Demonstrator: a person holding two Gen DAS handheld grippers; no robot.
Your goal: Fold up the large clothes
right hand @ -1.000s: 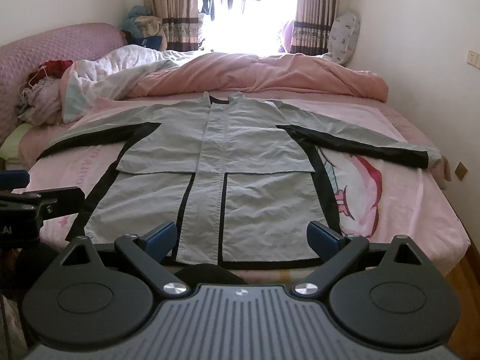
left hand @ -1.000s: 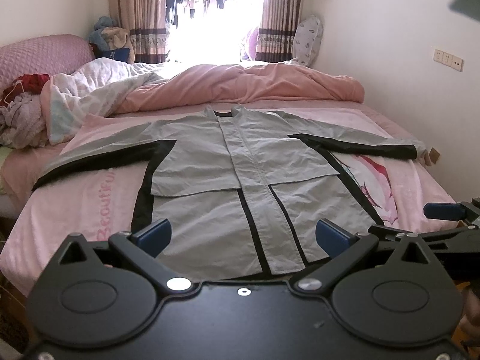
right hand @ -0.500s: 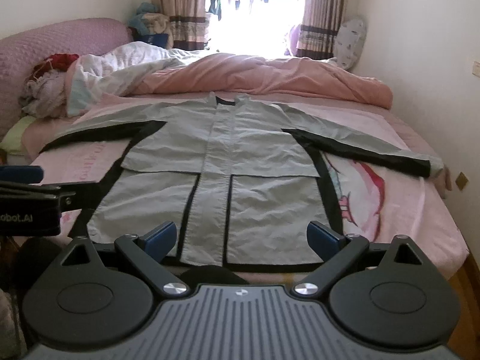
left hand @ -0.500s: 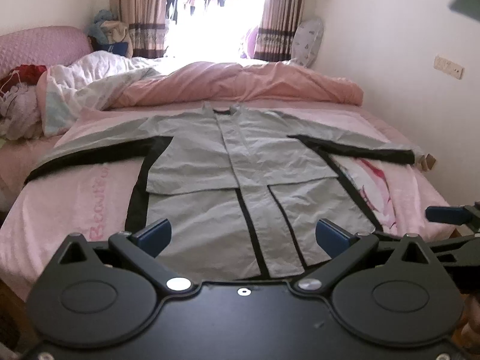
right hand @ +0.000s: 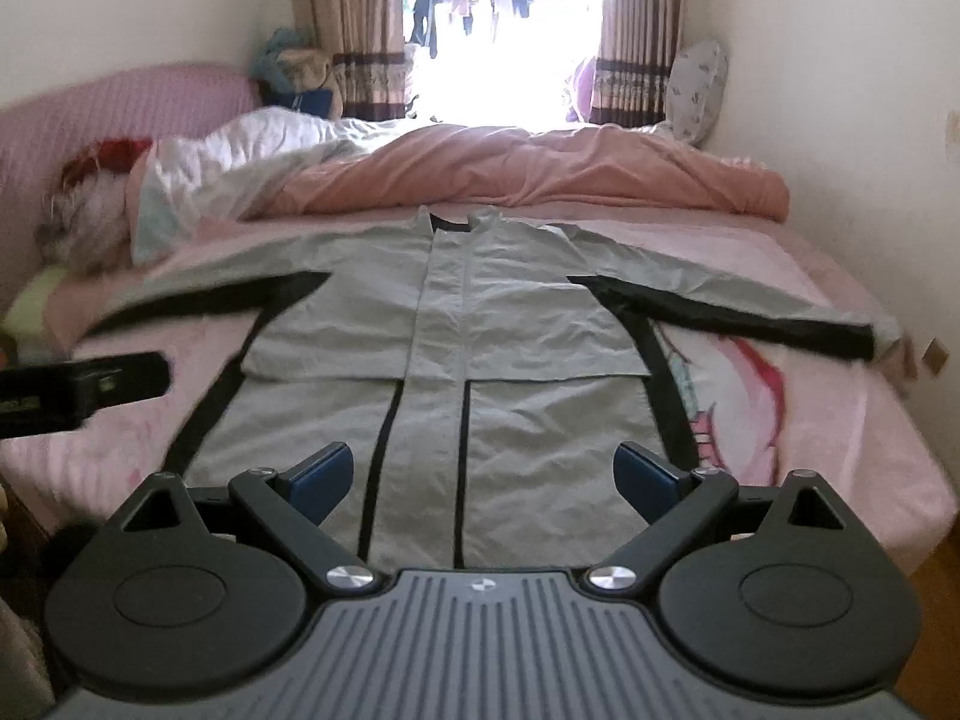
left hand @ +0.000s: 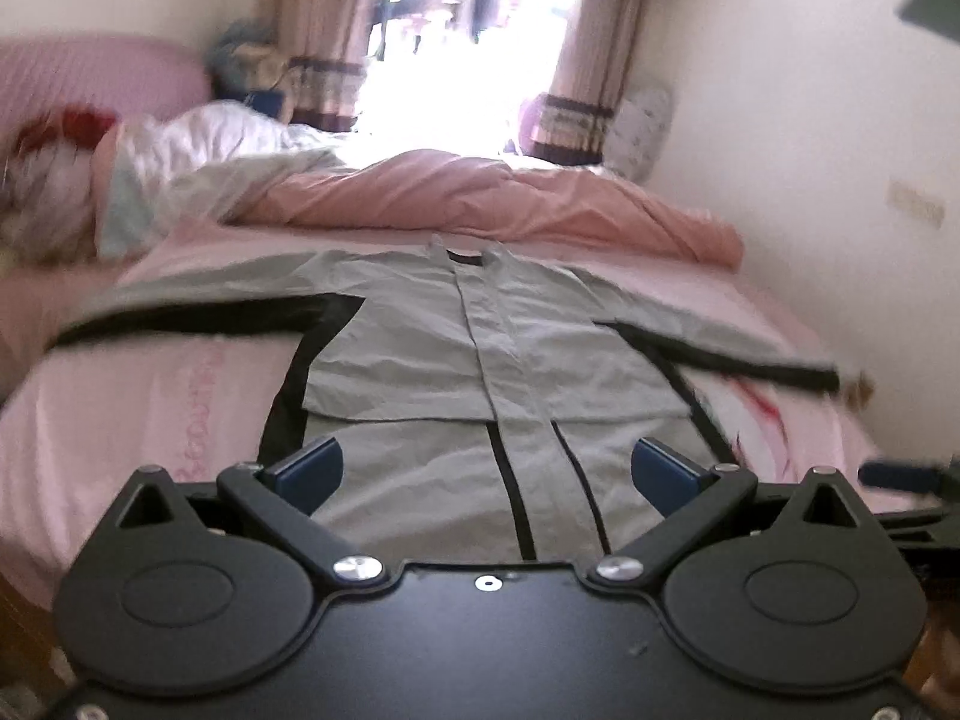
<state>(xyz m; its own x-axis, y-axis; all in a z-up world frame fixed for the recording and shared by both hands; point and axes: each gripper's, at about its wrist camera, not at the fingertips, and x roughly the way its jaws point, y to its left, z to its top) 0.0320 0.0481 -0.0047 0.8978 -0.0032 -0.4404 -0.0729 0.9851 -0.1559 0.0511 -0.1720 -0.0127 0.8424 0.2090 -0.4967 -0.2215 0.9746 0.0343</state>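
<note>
A large grey jacket with black trim (left hand: pixel 480 360) lies flat and face up on the pink bed, sleeves spread to both sides, hem nearest me; it also shows in the right wrist view (right hand: pixel 468 348). My left gripper (left hand: pixel 489 471) is open and empty, held above the hem. My right gripper (right hand: pixel 483 471) is open and empty, also over the hem. The left gripper's body shows at the left edge of the right wrist view (right hand: pixel 78 387). The right gripper's fingertip shows at the right edge of the left wrist view (left hand: pixel 900 471).
A rumpled pink duvet (right hand: pixel 540 174) and a white quilt (right hand: pixel 240 162) lie across the far half of the bed. A clothes pile (right hand: pixel 90 198) sits at the left by the pink headboard. A wall runs along the right side; a bright curtained window is behind.
Both grippers have moved forward over the bed toward the jacket's hem, which now looks larger. The left view is blurred from motion. Both grippers stay open.
</note>
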